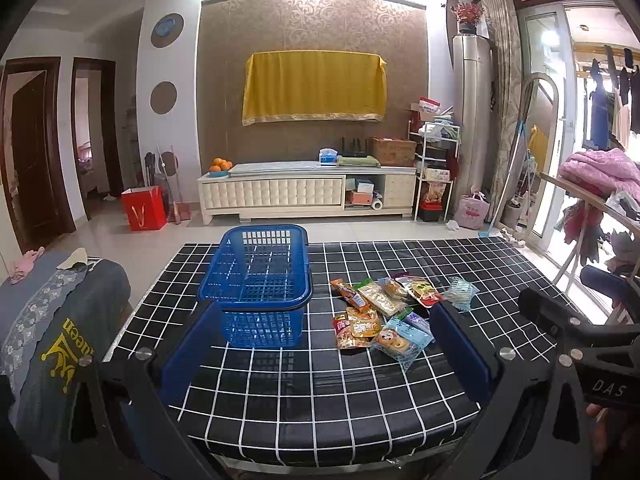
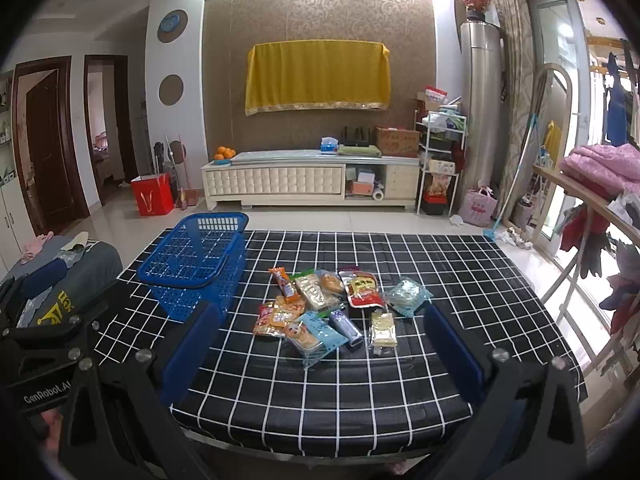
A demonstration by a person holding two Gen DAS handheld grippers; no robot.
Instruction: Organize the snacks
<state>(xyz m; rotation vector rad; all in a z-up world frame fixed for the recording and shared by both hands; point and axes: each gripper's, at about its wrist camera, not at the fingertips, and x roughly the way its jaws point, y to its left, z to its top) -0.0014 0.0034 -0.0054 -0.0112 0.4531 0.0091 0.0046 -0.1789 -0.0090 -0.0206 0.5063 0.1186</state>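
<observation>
A blue plastic basket stands with nothing in it on the left of a black table with a white grid. To its right lies a loose pile of snack packets, among them a red pouch and a pale cracker pack. My left gripper hovers open over the table's near edge, short of the basket and pile. My right gripper is open too, near the front edge, with the pile just ahead of it.
A covered chair with a grey garment stands by the table's left side. A clothes rack with pink bedding lines the right. Beyond the table are tiled floor, a white TV cabinet and a red bag.
</observation>
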